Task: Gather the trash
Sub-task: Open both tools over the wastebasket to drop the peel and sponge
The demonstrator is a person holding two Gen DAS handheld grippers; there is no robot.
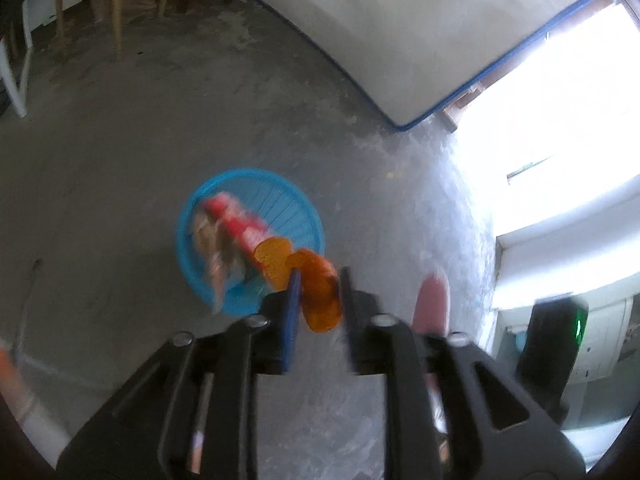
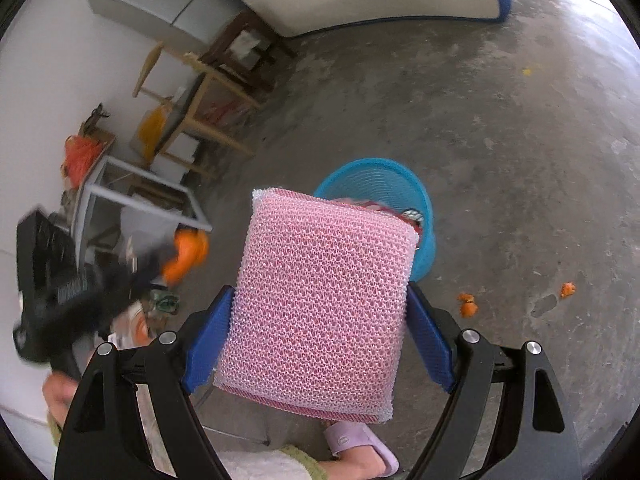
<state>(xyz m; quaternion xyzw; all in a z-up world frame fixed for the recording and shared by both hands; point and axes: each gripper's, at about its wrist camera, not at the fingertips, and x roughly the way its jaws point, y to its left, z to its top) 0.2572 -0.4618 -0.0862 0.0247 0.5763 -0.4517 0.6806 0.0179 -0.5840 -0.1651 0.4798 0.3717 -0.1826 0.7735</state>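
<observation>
One pink mesh scouring sponge was clamped in the right gripper. One orange plastic bottle, seen clearly only by the left wrist, sat loose between the parted left gripper above one blue round plastic basket; two orange scraps showed only on the right.

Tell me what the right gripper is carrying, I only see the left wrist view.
Observer: The right gripper is clamped on a pink mesh scouring pad.
Operator: Is it over the blue basket?
Observer: I can't tell. The blue basket shows beyond the pad, partly hidden by it.
Operator: Any trash lying loose?
Observer: Yes, orange scraps lie on the floor to the right of that gripper.
</observation>
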